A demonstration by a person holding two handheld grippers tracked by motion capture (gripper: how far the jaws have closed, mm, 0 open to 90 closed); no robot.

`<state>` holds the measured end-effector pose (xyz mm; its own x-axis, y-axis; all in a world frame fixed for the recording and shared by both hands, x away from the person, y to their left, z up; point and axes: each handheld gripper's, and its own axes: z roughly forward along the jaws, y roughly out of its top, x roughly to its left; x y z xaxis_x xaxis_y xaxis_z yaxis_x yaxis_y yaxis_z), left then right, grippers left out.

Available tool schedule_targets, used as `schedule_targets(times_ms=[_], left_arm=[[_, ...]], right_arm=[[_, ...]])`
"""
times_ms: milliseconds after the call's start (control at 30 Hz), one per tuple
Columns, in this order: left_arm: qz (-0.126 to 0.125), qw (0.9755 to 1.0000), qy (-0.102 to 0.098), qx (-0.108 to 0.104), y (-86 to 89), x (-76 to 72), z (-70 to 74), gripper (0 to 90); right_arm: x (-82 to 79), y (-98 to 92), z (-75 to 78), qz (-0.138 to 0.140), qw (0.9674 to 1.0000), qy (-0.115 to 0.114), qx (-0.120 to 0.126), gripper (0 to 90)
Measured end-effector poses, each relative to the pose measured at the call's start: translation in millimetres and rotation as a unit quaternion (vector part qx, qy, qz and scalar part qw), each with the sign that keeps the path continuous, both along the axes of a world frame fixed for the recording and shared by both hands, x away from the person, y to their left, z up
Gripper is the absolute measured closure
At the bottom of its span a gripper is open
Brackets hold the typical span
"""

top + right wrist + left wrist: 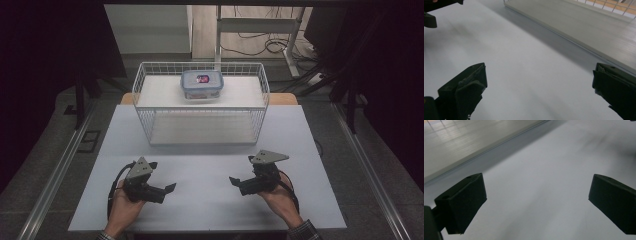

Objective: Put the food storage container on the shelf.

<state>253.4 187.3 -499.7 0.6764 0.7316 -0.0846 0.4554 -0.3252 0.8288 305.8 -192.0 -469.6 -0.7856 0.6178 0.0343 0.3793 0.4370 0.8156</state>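
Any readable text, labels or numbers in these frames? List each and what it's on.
No text can be read anywhere.
Lidded container in the wire basket: a red and purple patch shows through the lid, possibly a label, too small and blurred to read.
Left tool, right tool and table: no markings visible.

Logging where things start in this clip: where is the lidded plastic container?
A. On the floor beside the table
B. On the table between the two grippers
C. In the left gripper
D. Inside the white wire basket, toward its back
D: in the high view the container sits inside the wire basket, near its far side, while the left gripper and right gripper are open and hold nothing, nearer the person.
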Motion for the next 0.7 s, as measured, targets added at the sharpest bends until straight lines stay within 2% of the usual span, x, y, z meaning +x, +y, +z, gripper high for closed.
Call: schedule_targets(times_ms=[233, 700], left_arm=[[0.014, 0.9999, 0.004, 0.004, 11.4, -5.5, -2.3, 0.0], [0.044, 0.9990, 0.006, 0.007, 36.2, -19.4, -5.6, 0.0]], right_arm=[[-3.4, -10.9, -4.6, -0.017, 0.9999, 0.000, -0.003, 0.0], [-14.2, -33.0, -7.2, -0.033, 0.9994, -0.004, -0.006, 0.0]])
